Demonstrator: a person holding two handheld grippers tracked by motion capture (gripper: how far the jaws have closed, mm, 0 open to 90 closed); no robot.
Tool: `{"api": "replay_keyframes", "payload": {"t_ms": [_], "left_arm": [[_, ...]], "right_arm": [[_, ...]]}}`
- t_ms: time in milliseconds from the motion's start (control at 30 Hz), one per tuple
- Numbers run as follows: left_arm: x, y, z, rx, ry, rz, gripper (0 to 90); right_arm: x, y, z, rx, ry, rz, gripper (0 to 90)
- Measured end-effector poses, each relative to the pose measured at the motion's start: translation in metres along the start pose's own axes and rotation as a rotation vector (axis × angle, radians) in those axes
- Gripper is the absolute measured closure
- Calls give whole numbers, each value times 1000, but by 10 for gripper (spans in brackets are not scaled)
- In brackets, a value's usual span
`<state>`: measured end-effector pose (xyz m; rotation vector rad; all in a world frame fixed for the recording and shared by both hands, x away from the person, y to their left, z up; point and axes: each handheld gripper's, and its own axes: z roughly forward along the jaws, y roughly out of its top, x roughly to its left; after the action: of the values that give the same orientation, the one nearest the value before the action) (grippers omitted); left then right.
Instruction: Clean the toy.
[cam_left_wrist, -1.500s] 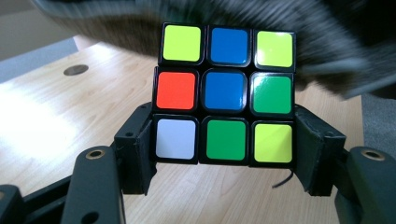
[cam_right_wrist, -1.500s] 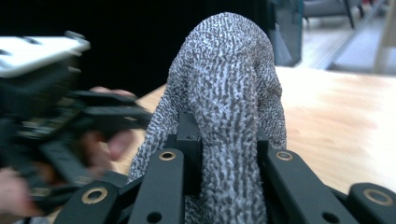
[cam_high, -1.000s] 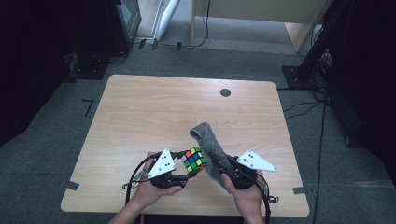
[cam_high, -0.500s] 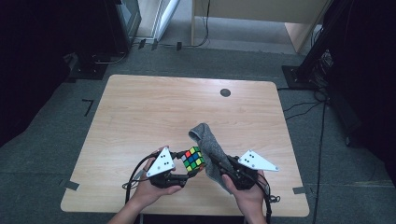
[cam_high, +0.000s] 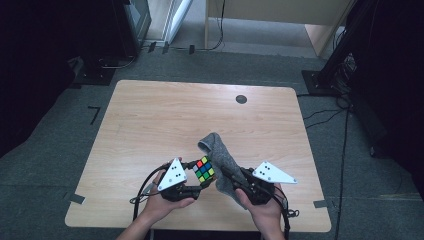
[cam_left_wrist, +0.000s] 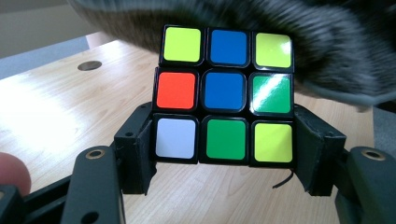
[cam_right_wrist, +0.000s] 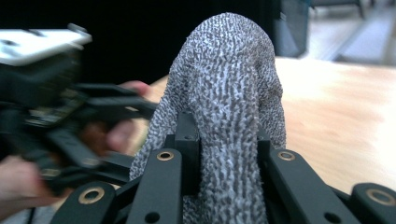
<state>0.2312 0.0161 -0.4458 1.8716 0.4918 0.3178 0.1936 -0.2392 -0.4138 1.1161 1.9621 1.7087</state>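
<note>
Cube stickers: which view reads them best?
Left gripper view: the cube shows one full face between the fingers, every sticker legible. The high view shows the cube small, beside the grey cloth. The right gripper view gives the cloth.

Cube (cam_high: 204, 169) held above table (cam_high: 150, 120) near front edge, between jaws of left gripper (cam_high: 196, 176). Cloth (cam_high: 222, 160) just beside cube at 3 o'clock, pinched in right gripper (cam_high: 231, 179), draped up toward 11 o'clock. Grommet (cam_high: 241, 99) set at table's 12 o'clock, well apart.
</note>
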Motion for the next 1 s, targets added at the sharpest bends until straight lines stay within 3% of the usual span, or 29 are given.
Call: {"api": "replay_keyframes", "payload": {"t_ms": [100,300,400,533,600,700,867,1000], "left_arm": [[-1,0,0,-4,-2,0,345],[-6,-1,4,10,6,24,347],[-3,-1,2,4,-25,0,347],[-1,-1,3,12,-38,-3,347],[0,-1,5,26,-65,-10,347],[-2,-2,6,33,-54,15,346],[1,-1,3,1,-69,0,346],[-1,-1,5,33,-48,-3,346]], "right_arm": [[3,3,0,-2,10,-18,748],[-11,-5,2,26,-22,57,751],[-4,-1,0,12,-18,29,751],[2,2,-1,9,-1,0,749],[-5,-1,1,22,-14,26,749],[-12,-6,3,39,-28,76,750],[-3,0,1,14,-20,32,750],[-4,-2,2,28,-27,27,748]]}}
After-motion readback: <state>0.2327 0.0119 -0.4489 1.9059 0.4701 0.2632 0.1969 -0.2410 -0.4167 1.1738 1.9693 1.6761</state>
